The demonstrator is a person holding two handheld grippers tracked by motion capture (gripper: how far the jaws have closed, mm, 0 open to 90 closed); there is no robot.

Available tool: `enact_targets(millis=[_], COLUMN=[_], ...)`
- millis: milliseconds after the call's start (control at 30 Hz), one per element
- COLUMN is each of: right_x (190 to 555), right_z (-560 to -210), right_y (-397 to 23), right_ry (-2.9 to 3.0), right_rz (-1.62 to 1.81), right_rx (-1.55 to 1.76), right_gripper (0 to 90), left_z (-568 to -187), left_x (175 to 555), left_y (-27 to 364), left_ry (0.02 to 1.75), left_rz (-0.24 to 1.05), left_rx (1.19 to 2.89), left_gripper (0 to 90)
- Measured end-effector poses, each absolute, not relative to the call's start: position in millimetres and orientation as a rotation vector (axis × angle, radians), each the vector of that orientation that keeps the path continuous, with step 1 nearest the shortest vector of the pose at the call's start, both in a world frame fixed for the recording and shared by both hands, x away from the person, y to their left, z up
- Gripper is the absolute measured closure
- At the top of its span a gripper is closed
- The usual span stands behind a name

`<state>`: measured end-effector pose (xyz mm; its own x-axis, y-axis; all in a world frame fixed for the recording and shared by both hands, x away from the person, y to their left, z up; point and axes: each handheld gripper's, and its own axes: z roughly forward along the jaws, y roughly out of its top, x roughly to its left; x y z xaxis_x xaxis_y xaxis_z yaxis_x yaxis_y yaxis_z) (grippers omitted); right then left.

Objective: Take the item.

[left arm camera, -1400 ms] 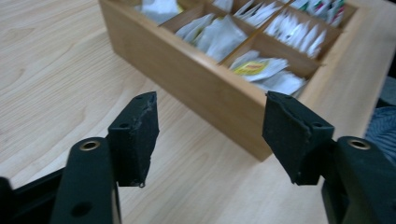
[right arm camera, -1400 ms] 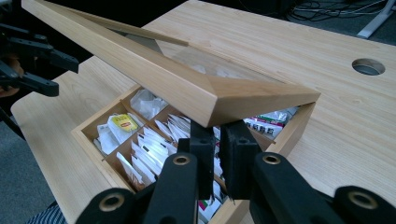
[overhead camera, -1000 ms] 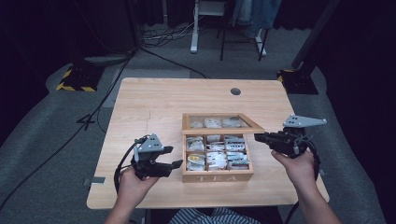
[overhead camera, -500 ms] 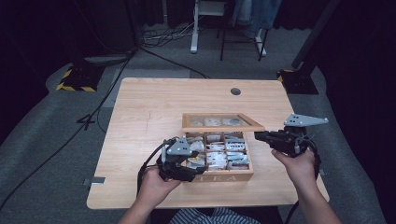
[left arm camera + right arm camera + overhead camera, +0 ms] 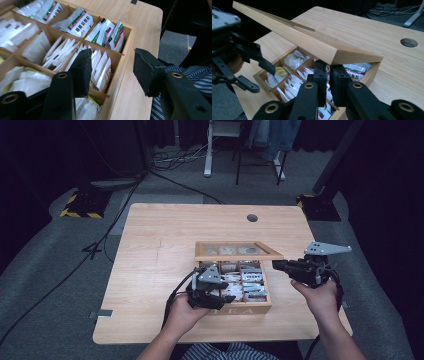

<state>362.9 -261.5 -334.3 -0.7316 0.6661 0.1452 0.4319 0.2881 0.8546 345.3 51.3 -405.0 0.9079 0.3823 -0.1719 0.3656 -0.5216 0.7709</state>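
Observation:
A wooden tea box marked TEA sits near the table's front edge, its compartments packed with several tea bags. Its glass-paned lid is raised and tilted. My right gripper is shut, and its tips sit just under the lid's front corner. My left gripper hovers over the box's near-left compartments. Its jaws have just been closing. They still stand apart, one over white tea bags and the other past the box wall, and grip nothing.
The box stands on a light wooden table with a round cable hole at the back right. The table's front edge lies close to the person's striped shirt. Cables and chair legs are on the floor beyond.
My left gripper has moved right, from the bare table beside the box to above its near-left compartments, and its jaws have narrowed. The right gripper and the raised lid have stayed put.

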Motion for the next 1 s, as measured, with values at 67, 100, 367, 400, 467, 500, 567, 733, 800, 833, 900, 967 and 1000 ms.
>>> enact_targets(millis=[67, 100, 367, 400, 467, 500, 567, 733, 800, 833, 900, 967, 1000], right_x=[363, 363, 363, 363, 364, 364, 364, 364, 363, 363, 363, 364, 364], right_z=[-335, -335, -336, -336, -336, -336, -336, -336, -336, -336, -336, -336, -336], right_y=[-261, -260, -257, -257, -257, -257, -257, -257, -257, -257, -257, -257, -257], right_ry=[2.320, 2.322, 2.337, 2.336, 2.338, 2.339, 2.338, 2.337, 2.336, 2.336, 2.335, 2.337, 2.337], right_rz=[1.422, 1.421, 1.412, 1.412, 1.415, 1.415, 1.414, 1.411, 1.411, 1.412, 1.413, 1.414, 1.415], right_rx=[1.009, 1.004, 0.977, 0.977, 0.975, 0.975, 0.974, 0.972, 0.972, 0.972, 0.973, 0.971, 0.970], right_gripper=[83.8, 83.8, 83.8, 83.8, 83.8, 83.8, 83.8, 83.8, 83.8, 83.8, 83.8, 83.8, 83.8], left_z=[-408, -410, -422, -423, -423, -424, -425, -428, -430, -431, -432, -434, -435], left_x=[348, 349, 355, 355, 354, 354, 354, 355, 356, 357, 358, 358, 358], left_y=[48, 47, 41, 39, 37, 36, 34, 30, 29, 30, 31, 30, 29], left_ry=[0.542, 0.540, 0.559, 0.561, 0.560, 0.563, 0.582, 0.586, 0.609, 0.616, 0.613, 0.612, 0.605], left_rz=[0.009, 0.015, -0.013, -0.011, -0.007, 0.001, 0.007, 0.008, 0.009, 0.009, -0.007, -0.017, -0.015], left_rx=[2.164, 2.169, 2.172, 2.177, 2.192, 2.200, 2.225, 2.261, 2.263, 2.266, 2.272, 2.279, 2.284], left_gripper=[52.4, 52.7, 58.9, 59.5, 61.8, 63.8, 69.6, 72.2, 73.6, 74.5, 76.4, 78.7, 79.7])
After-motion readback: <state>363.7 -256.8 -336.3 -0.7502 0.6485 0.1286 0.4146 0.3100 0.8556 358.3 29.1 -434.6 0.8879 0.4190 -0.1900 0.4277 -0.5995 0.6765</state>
